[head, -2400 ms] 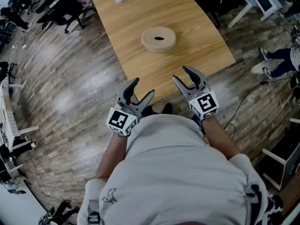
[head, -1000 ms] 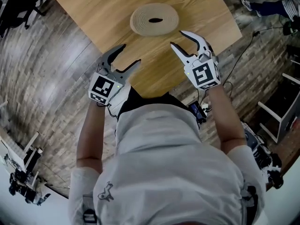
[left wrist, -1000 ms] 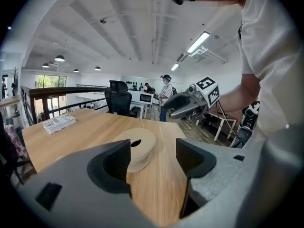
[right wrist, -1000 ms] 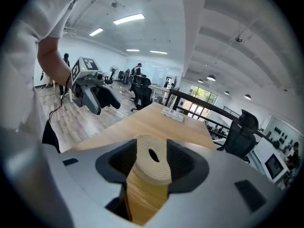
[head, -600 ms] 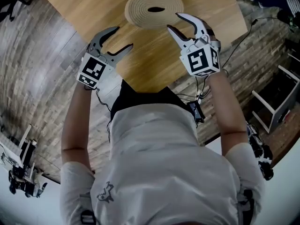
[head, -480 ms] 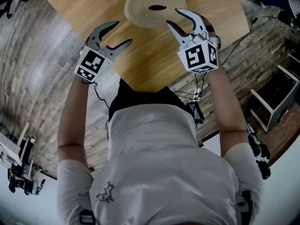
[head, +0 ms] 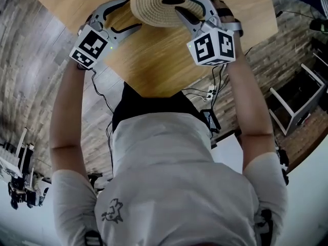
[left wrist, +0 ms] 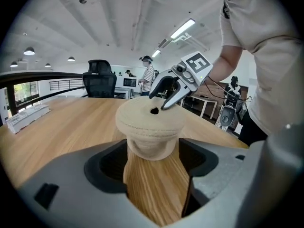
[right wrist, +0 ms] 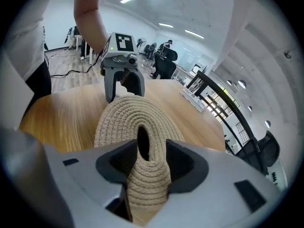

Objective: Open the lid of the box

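A round woven rope box (head: 154, 4) with a hole in the middle of its lid stands on the wooden table (head: 154, 70). My left gripper (head: 130, 15) is at the box's left side, low over the table. Its jaws are opening, and the box (left wrist: 150, 127) stands just ahead of the gap, untouched. My right gripper (head: 190, 8) hovers over the lid's right half with its fingers apart, the tips near the hole. In the right gripper view the lid (right wrist: 128, 115) and its hole fill the gap between the jaws. The box's far side is cut off in the head view.
The table's near edge runs just in front of the person's body. Cables (head: 205, 94) hang over the wood floor to the right. A white frame (head: 289, 104) stands at the right. A paper stack (left wrist: 23, 115) lies far off on the table, with office chairs and people beyond.
Both grippers have moved forward to the box. The right one went from short of it to over the lid; the left one came up to its left side.
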The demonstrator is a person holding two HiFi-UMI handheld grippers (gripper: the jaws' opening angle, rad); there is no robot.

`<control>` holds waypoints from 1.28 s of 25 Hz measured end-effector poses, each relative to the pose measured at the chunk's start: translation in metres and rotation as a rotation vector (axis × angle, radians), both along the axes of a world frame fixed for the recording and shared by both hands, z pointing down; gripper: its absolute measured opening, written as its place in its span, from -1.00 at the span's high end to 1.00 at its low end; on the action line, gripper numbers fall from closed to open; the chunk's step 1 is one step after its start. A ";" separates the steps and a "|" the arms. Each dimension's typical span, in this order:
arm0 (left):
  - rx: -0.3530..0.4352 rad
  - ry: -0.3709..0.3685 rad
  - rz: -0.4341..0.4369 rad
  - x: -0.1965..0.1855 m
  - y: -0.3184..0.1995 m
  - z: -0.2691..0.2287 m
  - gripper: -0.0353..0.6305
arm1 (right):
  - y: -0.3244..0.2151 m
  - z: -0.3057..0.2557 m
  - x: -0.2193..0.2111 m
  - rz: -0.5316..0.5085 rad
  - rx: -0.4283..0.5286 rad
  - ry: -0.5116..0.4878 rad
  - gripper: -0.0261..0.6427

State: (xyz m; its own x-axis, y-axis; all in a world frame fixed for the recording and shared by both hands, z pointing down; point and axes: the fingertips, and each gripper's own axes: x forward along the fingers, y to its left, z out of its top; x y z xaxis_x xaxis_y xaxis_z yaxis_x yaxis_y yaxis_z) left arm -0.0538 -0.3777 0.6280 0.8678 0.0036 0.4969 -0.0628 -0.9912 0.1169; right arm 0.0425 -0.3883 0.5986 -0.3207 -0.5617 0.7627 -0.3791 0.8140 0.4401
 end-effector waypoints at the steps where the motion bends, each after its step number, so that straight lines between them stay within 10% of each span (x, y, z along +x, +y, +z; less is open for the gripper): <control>1: -0.002 0.003 0.016 0.003 -0.003 0.001 -0.10 | -0.004 0.001 -0.001 -0.010 0.006 0.007 0.34; 32: -0.001 0.019 0.120 0.038 -0.005 0.019 -0.15 | -0.012 0.012 -0.023 -0.231 0.257 0.149 0.74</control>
